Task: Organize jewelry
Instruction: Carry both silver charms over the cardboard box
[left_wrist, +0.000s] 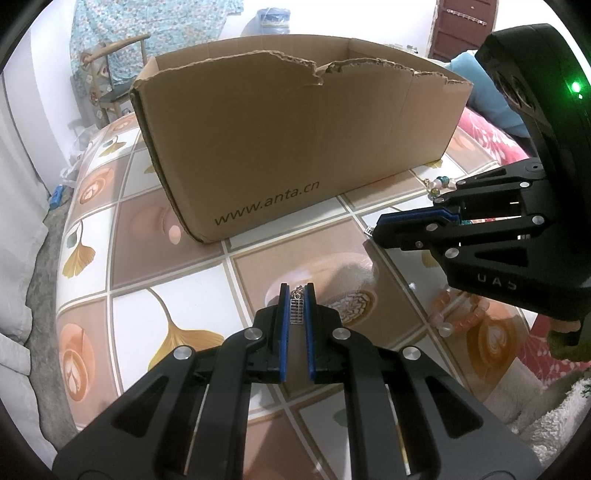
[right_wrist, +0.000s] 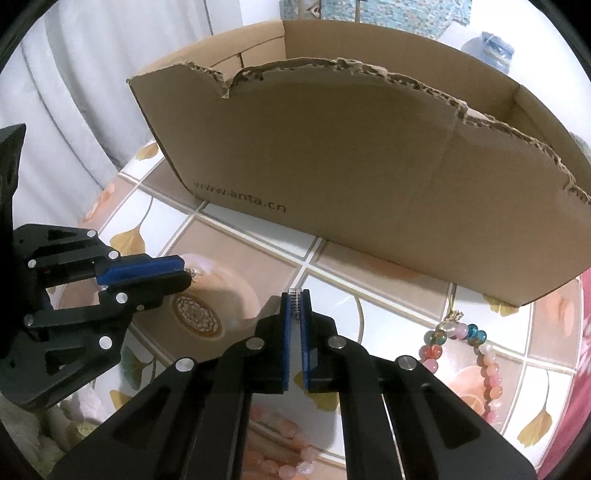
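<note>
Box: cardboard box (left_wrist: 295, 140) stood far on the table (left_wrist: 155, 266).
Bracelets: beaded bracelet (right_wrist: 469, 354) lay near, right of centre.

We've got a counter (left_wrist: 177, 280) covered in a glossy cloth printed with latte-art cups and yellow ginkgo leaves in a tile grid. Up at 11 o'clock in the left wrist view sits a wooden chair (left_wrist: 110, 74) with a teal patterned fabric (left_wrist: 147, 26) hanging behind it. At 1 o'clock there's a dark wooden cabinet (left_wrist: 458, 33) against a white wall. A white curtain (right_wrist: 66, 92) hangs at 10 o'clock in the right view. Lighting's bright and even.
</note>
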